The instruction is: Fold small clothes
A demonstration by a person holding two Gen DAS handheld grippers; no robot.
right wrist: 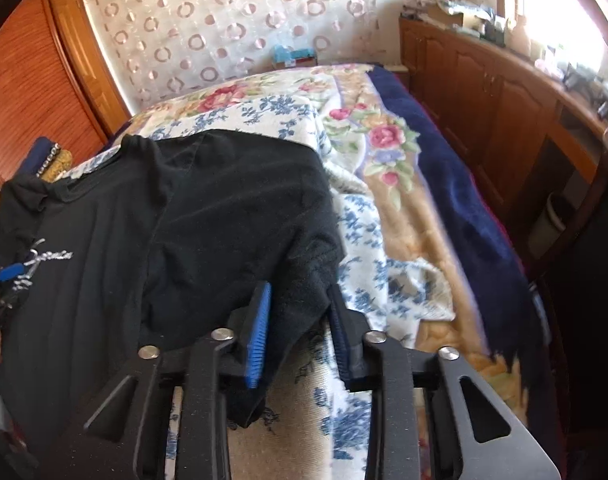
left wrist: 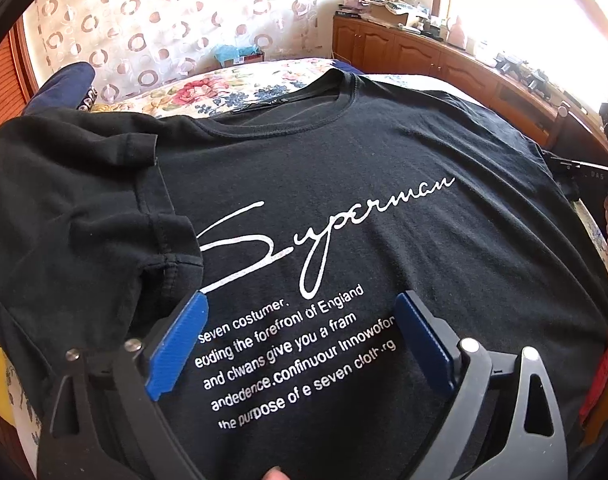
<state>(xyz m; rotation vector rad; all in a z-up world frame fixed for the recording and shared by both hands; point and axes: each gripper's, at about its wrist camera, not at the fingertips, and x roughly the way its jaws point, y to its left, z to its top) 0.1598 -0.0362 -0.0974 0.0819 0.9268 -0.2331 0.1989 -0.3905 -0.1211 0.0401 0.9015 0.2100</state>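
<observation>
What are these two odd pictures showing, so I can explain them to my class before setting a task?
A person holds a two-finger gripper in each hand, and each carries a wide-angle camera looking along its blue-padded fingers. The left camera shows the left gripper, jaws wide apart over a black T-shirt with white lettering, holding nothing. The right camera shows the right gripper with the shirt's sleeve between its nearly closed fingers. The shirt lies on a floral bedspread.

The black T-shirt [left wrist: 344, 208] ran off the lower edge in the left wrist view, its hem unseen. It covered most of the bed [right wrist: 384, 216]. Clutter on the wooden cabinet [right wrist: 484, 92] was too blurred to tell.
</observation>
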